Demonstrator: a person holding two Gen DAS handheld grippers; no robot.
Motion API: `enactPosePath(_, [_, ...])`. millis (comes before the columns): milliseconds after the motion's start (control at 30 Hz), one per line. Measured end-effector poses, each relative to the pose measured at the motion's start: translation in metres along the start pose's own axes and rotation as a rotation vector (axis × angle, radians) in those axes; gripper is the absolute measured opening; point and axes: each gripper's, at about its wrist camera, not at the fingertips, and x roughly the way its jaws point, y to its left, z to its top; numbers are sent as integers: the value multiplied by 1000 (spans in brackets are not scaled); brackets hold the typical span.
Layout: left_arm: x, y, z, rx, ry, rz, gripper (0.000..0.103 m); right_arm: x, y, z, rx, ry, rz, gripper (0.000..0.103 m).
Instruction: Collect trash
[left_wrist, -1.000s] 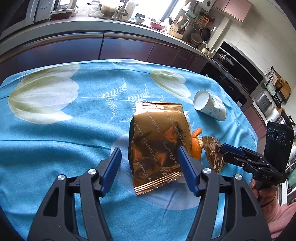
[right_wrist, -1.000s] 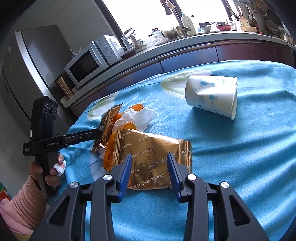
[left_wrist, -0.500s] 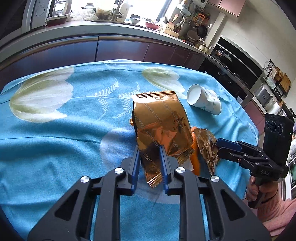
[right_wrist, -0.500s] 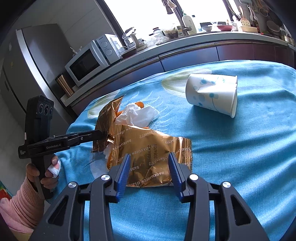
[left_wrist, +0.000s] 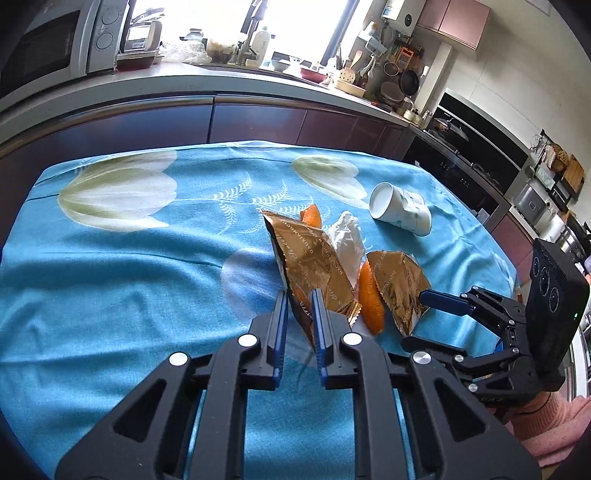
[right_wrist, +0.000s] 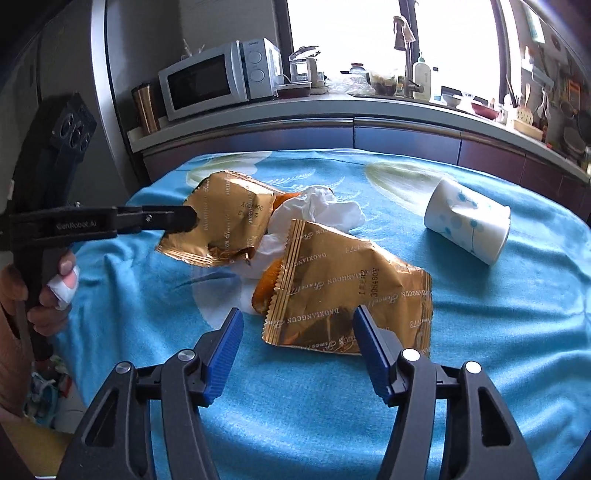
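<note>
The left claw (left_wrist: 298, 317) was clenched on the near edge of a gold wrapper (left_wrist: 314, 266), its blue pads having just closed in on the foil, and the wrapper stood tilted up off the blue cloth (left_wrist: 110, 280) straight ahead of the tips. In the right wrist view that same claw (right_wrist: 184, 218) came in from the left with the wrapper (right_wrist: 225, 225) hanging from its tip, clear of the cloth (right_wrist: 480, 332).

The right claw (right_wrist: 297, 332) stood released, its jaws having just been spreading; a second gold wrapper (right_wrist: 343, 288) lay flat on the cloth, its near edge between the two pads but pressed by neither. In the left wrist view this claw (left_wrist: 424, 314) sat to the right of the left one, with the second wrapper (left_wrist: 399, 284) at its tip.

Ahead of the right claw, between the two wrappers, lay a crumpled white tissue (right_wrist: 321, 210) and pieces of orange peel (right_wrist: 266, 284), the peel touching the second wrapper's left edge. From the left claw the tissue (left_wrist: 347, 236) lay just behind the held wrapper, and one piece of peel (left_wrist: 369, 295) lay just right of it.

A paper cup (right_wrist: 469, 221) lay on its side ahead and to the right of the right claw, well apart from the heap; from the left claw it (left_wrist: 402, 214) lay farther off to the right.

A hand (right_wrist: 48, 291) with a bandaged finger gripped the left claw's handle.
</note>
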Motion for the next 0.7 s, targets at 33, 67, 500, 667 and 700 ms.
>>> enactPosePath(33, [-2,1,-2,-2,-3,2,13,1,4,-1,-22,5,-21,59])
enactPosePath(67, [-4,2,-3,-4,-5,1,13,2,7,-2,-44,5,-52,59])
enactPosePath(500, [-9,7,-14,-41,-6,-50,11,2,0,-4,-90,-8,-177,16])
enactPosePath(667, [-4,6,-17,-47,3,-38,16,-7,-13,1,-43,-43,-160,2])
enactPosePath(700, [-5,6,-17,-47,2,-33,20,-10,-14,2,-39,-51,-157,2])
